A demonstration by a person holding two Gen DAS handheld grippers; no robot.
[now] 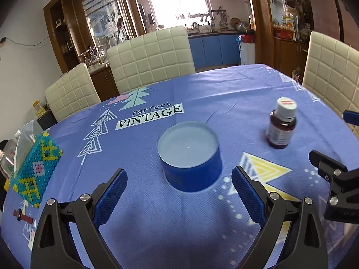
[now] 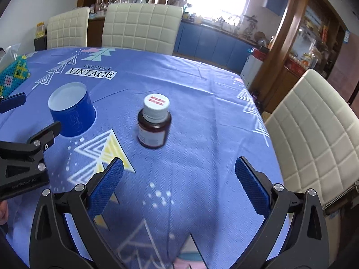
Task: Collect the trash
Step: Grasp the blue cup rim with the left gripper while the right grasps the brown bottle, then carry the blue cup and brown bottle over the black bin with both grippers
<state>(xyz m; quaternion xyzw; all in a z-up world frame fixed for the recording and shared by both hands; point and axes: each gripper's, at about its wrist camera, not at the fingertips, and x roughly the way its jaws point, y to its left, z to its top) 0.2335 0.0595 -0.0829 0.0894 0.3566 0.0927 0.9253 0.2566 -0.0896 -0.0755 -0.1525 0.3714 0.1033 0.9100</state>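
Observation:
A blue round tub with a pale lid stands upright on the blue tablecloth, just ahead of my left gripper, which is open and empty. The tub also shows in the right wrist view. A small brown bottle with a white cap stands upright ahead of my right gripper, which is open and empty. The bottle shows in the left wrist view to the tub's right. The right gripper's body enters at the right edge there.
A beaded tissue box sits at the table's left edge. Cream padded chairs stand around the table, one close on the right. Kitchen counters and wooden cabinets lie beyond.

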